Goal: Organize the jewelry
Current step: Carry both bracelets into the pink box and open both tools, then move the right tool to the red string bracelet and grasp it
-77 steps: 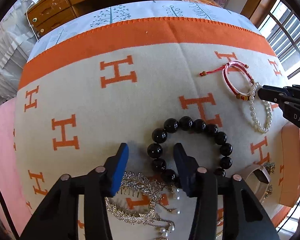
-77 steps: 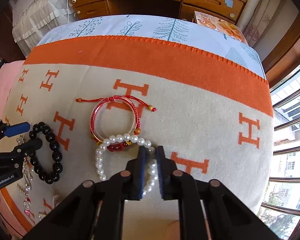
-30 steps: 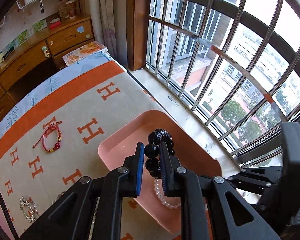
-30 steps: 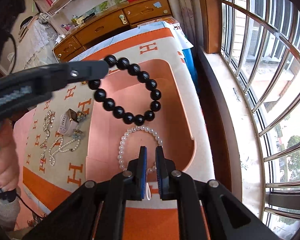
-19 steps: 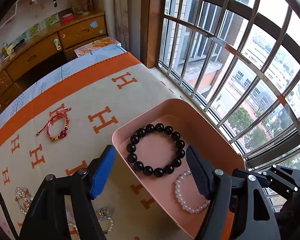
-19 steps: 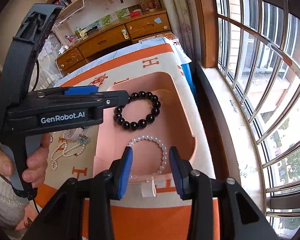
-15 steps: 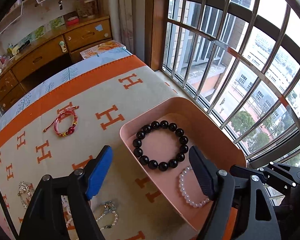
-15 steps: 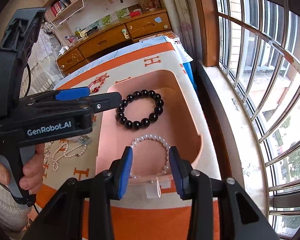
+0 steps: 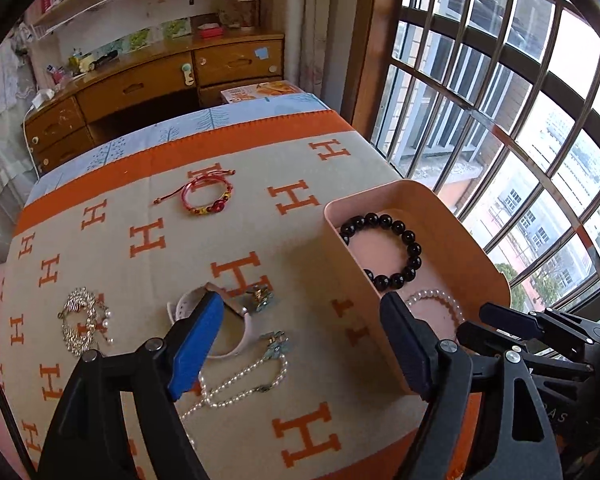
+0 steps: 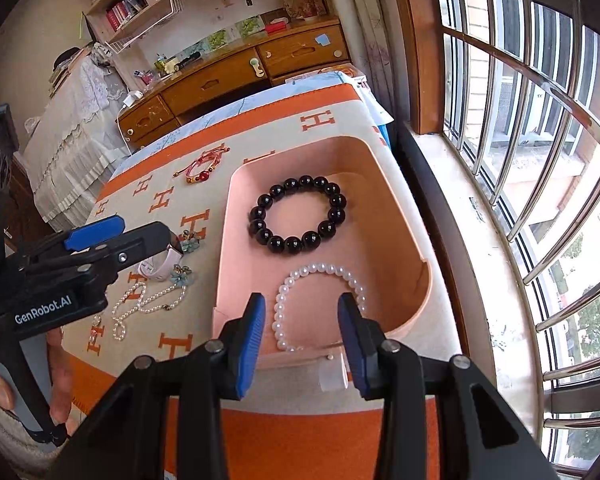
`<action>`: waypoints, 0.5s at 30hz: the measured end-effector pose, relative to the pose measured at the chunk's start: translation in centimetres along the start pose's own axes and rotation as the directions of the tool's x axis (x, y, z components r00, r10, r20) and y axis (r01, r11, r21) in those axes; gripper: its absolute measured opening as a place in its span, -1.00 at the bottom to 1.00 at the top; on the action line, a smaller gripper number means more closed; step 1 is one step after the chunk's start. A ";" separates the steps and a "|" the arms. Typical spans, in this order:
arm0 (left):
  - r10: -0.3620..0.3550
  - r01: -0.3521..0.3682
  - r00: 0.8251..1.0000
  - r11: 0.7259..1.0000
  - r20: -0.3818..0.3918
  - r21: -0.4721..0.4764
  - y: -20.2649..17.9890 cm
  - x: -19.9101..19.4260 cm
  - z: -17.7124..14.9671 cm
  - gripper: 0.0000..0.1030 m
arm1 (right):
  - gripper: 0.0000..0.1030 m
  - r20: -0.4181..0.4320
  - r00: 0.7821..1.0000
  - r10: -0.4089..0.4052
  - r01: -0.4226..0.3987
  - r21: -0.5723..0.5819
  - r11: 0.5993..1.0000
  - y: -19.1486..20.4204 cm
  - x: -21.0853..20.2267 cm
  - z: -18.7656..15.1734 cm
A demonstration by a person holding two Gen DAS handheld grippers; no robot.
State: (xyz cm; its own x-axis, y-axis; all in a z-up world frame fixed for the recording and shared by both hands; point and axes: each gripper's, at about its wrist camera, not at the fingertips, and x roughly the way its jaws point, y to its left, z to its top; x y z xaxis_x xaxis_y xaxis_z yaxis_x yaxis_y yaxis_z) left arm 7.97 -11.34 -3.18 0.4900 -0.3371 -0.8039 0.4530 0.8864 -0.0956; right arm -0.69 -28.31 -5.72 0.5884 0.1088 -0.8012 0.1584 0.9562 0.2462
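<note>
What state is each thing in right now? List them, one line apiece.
Black bead bracelet: lying flat in the pink tray.
White pearl bracelet: lying in the tray, nearer the camera, apart from the black one.
Red cord bracelet: on the blanket.
Watch: on the blanket.
Pearl necklace: loose on the blanket.
Rhinestone piece: on the blanket.
Left gripper: jaws open, empty.
Right gripper: jaws open, empty.
</note>
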 end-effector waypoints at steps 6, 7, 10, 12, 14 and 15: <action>0.111 -0.110 0.994 0.988 0.003 -0.107 3.8 -1.4 -2.3 0.54 | -0.26 -0.004 1.000 0.006 -0.006 -0.014 1.000 0.8 0.0 0.0; 0.123 -0.121 0.992 0.986 0.006 -0.118 4.3 -1.7 -2.7 0.54 | -0.26 -0.005 1.000 0.003 -0.003 -0.019 1.000 1.0 -0.1 0.1; 0.161 -0.155 0.986 0.976 0.029 -0.155 5.8 -3.0 -3.5 0.54 | -0.26 -0.012 1.000 0.001 -0.002 -0.041 0.999 1.8 0.0 0.3; 0.186 -0.175 0.981 0.969 0.050 -0.173 6.6 -3.9 -3.8 0.54 | -0.26 -0.018 1.000 -0.004 0.003 -0.060 0.998 2.5 0.2 0.7; 0.210 -0.194 0.975 0.963 0.071 -0.187 7.3 -4.8 -4.0 0.54 | -0.26 -0.016 1.000 -0.003 0.002 -0.078 0.997 3.3 0.2 1.0; 0.221 -0.203 0.972 0.960 0.079 -0.191 7.6 -5.2 -4.1 0.54 | -0.26 -0.012 1.000 0.001 -0.002 -0.087 0.996 3.8 0.1 1.1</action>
State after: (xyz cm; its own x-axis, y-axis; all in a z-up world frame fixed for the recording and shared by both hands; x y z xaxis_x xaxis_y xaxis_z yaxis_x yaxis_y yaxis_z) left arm 5.82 -1.52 -2.12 0.6355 -0.1570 -0.7560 0.1931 0.9803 -0.0413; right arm 0.86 -24.95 -4.24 0.5787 0.1129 -0.8077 0.0875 0.9761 0.1992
